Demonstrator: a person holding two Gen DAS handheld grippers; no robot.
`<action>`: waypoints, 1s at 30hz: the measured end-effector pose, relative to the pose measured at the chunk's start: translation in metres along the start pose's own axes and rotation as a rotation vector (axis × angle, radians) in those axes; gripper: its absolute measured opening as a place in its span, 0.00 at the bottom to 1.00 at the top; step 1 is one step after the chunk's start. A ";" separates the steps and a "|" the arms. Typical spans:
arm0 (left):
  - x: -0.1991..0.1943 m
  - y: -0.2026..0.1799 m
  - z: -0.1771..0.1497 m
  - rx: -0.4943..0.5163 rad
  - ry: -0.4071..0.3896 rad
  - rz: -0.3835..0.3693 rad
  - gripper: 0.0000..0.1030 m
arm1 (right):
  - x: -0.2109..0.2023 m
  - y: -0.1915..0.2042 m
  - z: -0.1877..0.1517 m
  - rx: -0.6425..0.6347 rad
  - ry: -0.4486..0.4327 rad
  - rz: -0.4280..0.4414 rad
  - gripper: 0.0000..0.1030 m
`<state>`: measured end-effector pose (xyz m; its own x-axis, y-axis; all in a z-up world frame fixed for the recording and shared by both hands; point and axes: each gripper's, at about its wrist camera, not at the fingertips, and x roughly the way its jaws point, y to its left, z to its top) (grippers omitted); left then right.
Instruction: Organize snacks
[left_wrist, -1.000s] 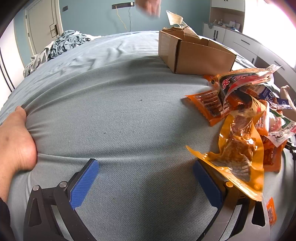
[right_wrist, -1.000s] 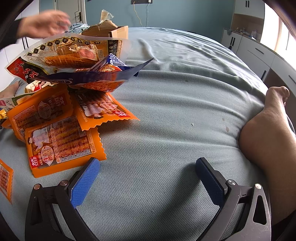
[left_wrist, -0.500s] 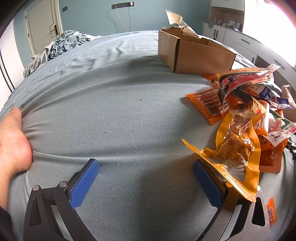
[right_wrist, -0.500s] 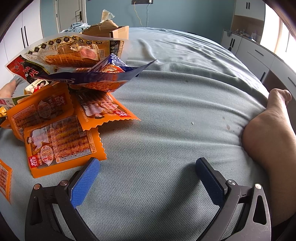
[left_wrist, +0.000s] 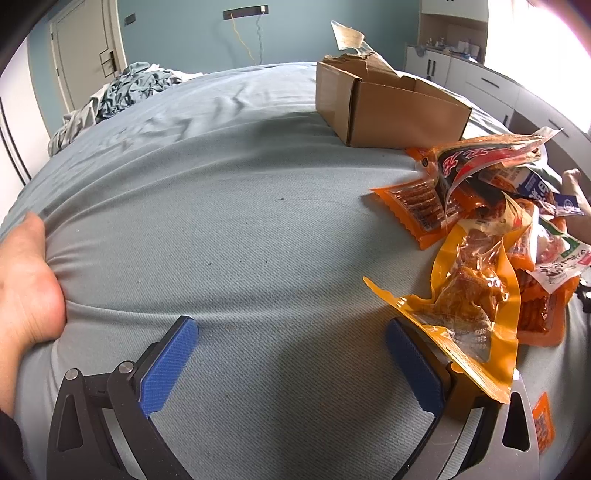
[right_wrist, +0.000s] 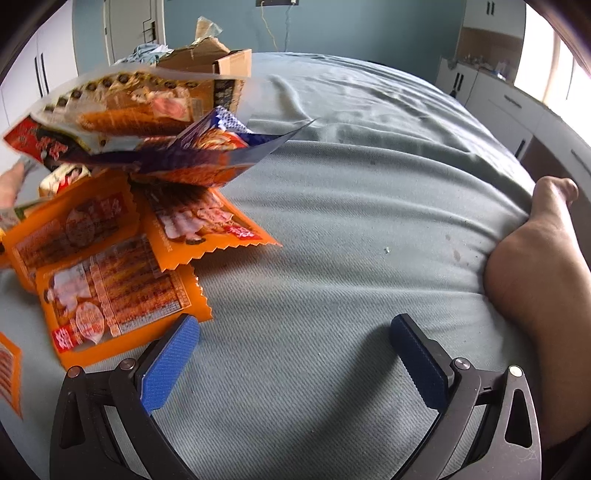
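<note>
Both grippers rest low over the bed (left_wrist: 229, 229), nothing held. Left gripper (left_wrist: 291, 354): jaws wide apart, empty. Right gripper (right_wrist: 295, 354): jaws wide apart, empty.

Snack pile (left_wrist: 491, 236) sits toward the bed's right edge in the left wrist view, between the two grippers. Open cardboard box (left_wrist: 391, 110) stands just beyond the pile, toward the bed's far edge; likely the destination, though that is a judgement.

Nearest targets:
- Yellow-orange clear pouch (left_wrist: 469, 306): its lower corner overlaps the left gripper's right finger, outside the gap between the jaws.
- Flat orange sausage packet (right_wrist: 114, 295): its serrated corner lies just beside the right gripper's left finger (right_wrist: 166, 369).

Step in hand, judged: first pick. Notes for doing it well:
- Take one packet at a time, from the pile's rim, not the stacked top.
- Flat packets on soft fabric offer no edge; aim for a lifted corner or seal strip.
- Slide one finger under, press lightly into the mattress.
- The large bag (right_wrist: 122, 110) perched on top looks unstable; avoid undercutting it.

A bare foot (right_wrist: 535, 258) rests near the bed's right edge.
</note>
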<state>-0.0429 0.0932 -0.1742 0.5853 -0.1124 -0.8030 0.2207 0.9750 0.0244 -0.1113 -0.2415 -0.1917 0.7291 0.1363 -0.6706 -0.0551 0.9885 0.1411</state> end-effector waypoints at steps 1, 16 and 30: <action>0.000 -0.001 0.000 0.003 0.001 0.004 1.00 | 0.000 0.000 0.001 -0.007 0.010 0.000 1.00; -0.054 -0.013 0.024 0.208 0.103 0.158 1.00 | -0.066 0.024 0.046 -0.008 0.358 -0.221 1.00; -0.222 -0.019 0.107 0.069 -0.275 0.107 1.00 | -0.309 0.075 0.180 -0.230 0.045 -0.077 1.00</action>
<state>-0.0939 0.0789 0.0669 0.7956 -0.0666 -0.6022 0.1934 0.9698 0.1483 -0.2174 -0.2217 0.1571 0.7060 0.0580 -0.7058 -0.1585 0.9843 -0.0777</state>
